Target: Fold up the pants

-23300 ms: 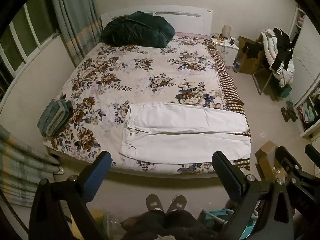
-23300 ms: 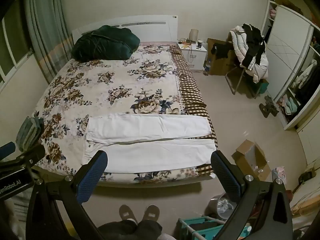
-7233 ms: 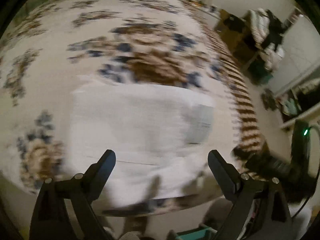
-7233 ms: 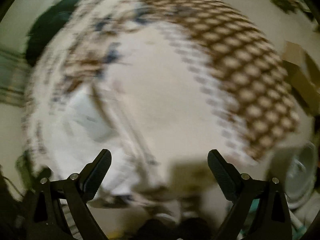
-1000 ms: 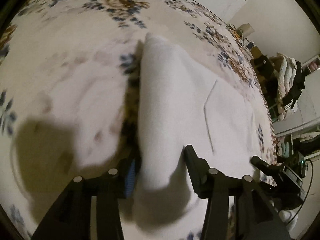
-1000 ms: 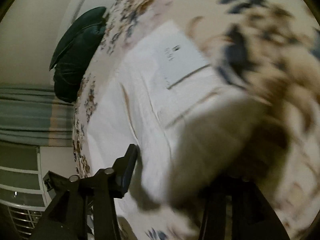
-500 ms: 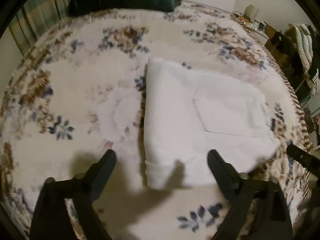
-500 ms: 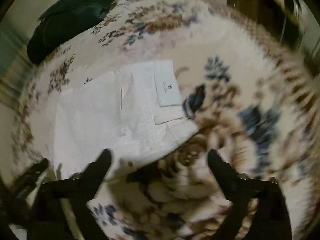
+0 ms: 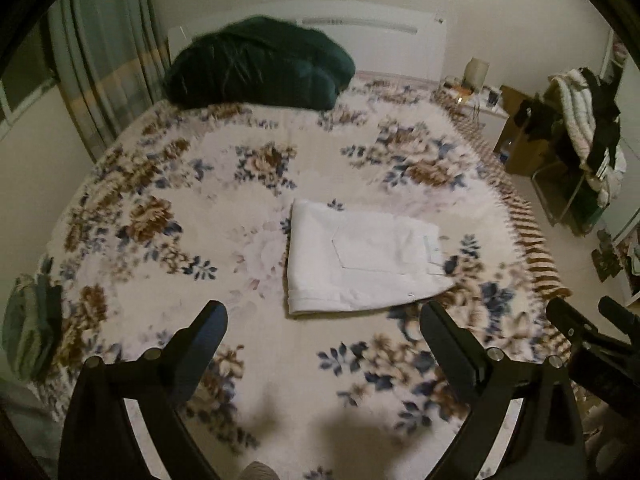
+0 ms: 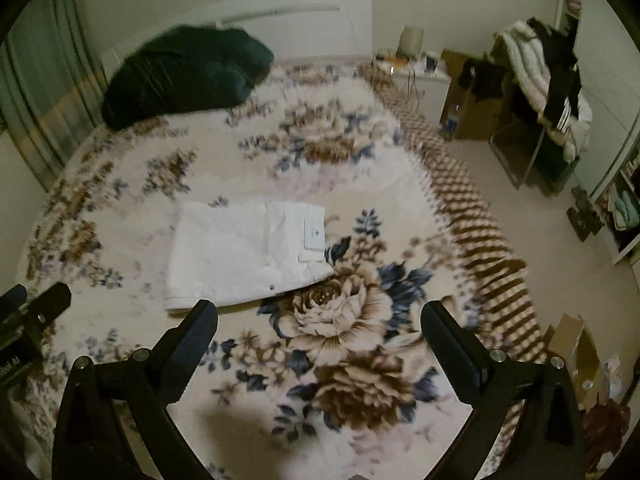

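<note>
The white pants [image 9: 360, 260] lie folded into a compact rectangle on the floral bedspread [image 9: 248, 168], back pocket up. They also show in the right wrist view [image 10: 244, 252], left of centre. My left gripper [image 9: 322, 330] is open and empty, held above the bed short of the pants. My right gripper [image 10: 318, 326] is open and empty, above the bed near the bundle's right corner. The right gripper's tips show at the right edge of the left wrist view [image 9: 580, 324].
A dark green duvet [image 9: 260, 68] lies at the headboard. A folded grey-green garment [image 9: 28, 332] sits at the bed's left edge. A nightstand [image 10: 416, 68], cardboard boxes [image 10: 576, 344] and a chair piled with clothes [image 10: 548, 92] stand to the right on the floor.
Both grippers let go of the folded pants, opened wide and pulled back and up from the bed. The pants stay folded on the bedspread.
</note>
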Available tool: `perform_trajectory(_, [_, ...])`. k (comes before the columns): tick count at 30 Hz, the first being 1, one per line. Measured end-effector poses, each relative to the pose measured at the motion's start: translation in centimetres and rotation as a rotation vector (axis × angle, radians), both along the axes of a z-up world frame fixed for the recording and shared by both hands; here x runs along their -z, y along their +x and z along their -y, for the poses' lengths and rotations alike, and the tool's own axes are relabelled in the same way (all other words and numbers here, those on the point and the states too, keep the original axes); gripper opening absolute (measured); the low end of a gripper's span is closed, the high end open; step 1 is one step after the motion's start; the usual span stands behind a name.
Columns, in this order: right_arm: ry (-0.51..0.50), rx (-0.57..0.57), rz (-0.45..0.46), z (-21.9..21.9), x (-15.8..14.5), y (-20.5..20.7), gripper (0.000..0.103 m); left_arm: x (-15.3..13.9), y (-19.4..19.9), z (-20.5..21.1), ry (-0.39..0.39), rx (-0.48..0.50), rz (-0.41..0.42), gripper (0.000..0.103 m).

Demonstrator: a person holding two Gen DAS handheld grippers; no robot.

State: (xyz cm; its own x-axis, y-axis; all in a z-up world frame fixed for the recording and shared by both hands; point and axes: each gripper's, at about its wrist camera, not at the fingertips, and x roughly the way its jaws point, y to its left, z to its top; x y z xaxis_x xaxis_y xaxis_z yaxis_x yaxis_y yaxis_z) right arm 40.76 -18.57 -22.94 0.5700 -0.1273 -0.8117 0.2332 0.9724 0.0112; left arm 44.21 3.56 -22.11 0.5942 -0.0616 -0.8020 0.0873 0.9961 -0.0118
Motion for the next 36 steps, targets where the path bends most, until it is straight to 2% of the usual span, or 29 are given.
perform_trajectory(9, [-0.025,-0.050,0.146,-1.2,-14.5,-12.8,0.103,-11.5,-11.5,0.3,0.005,-0.026,0.112,0.099])
perform_trajectory(18, [-0.056,-0.080,0.243,-2.9,-25.1,-24.8,0.103,-18.2,-20.0,-0.5,0.002,-0.041,0.175,0.098])
perform_trajectory(23, [-0.062,-0.090,0.275,-4.5,-29.1,-30.1,0.103,-20.0,-23.0,-1.1,0.005,-0.039,0.192,0.098])
perform_trajectory(27, [-0.082,-0.093,0.303,-5.9,-31.1,-33.7,0.103,-20.7,-24.8,-1.4,0.009,-0.031,0.209,0.098])
perform_trajectory(33, [-0.069,-0.075,0.298,-5.8,-32.0,-35.8,0.103,-21.3,-26.3,-1.9,-0.005,-0.037,0.218,0.099])
perform_trajectory(34, [-0.066,-0.074,0.296,-5.7,-32.1,-35.8,0.103,-21.4,-26.3,-2.0,-0.003,-0.038,0.220,0.103])
perform_trajectory(36, [-0.076,-0.066,0.292,-5.6,-32.1,-36.1,0.103,-21.5,-26.5,-2.1,-0.002,-0.040,0.219,0.103])
